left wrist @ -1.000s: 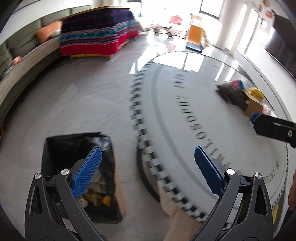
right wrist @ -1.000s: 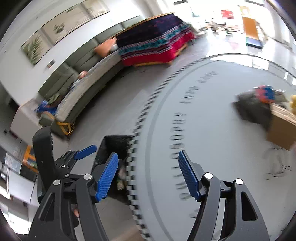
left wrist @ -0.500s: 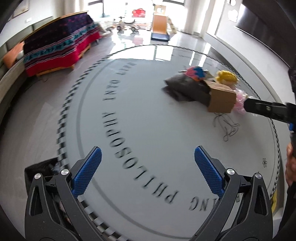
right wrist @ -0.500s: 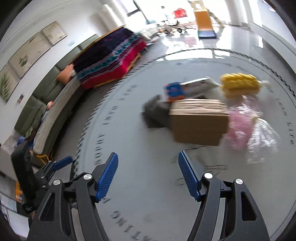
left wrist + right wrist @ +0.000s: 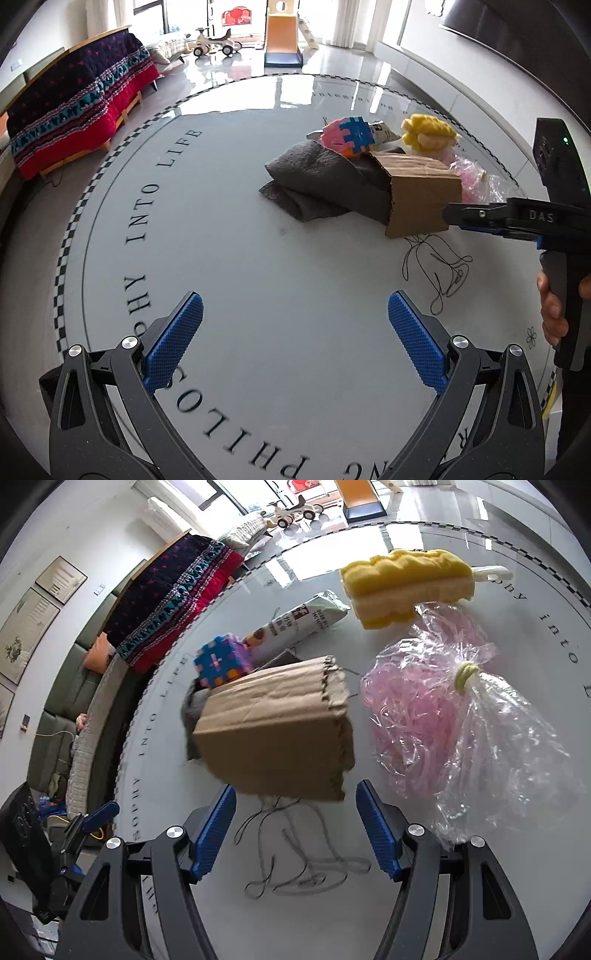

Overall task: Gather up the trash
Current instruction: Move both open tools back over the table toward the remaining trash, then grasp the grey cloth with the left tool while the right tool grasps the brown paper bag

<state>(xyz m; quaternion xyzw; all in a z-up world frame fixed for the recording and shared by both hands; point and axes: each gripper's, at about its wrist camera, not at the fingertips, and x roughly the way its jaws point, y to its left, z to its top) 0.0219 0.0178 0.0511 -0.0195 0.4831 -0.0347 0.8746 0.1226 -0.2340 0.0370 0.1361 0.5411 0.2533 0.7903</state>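
Cardboard box (image 5: 273, 727) lies lengthwise, torn end perhaps facing right tool (image 5: 295, 823).

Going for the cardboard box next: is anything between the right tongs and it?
Nothing visible blocks it. The right tongs stand open just short of the cardboard box; only loose string lies flat on the table beneath them.

Glossy tabletop (image 5: 236, 236); matt corrugated cardboard box (image 5: 280, 731); crinkly clear plastic bag (image 5: 480, 716) (pink shreds inside); gray cloth (image 5: 317, 181).
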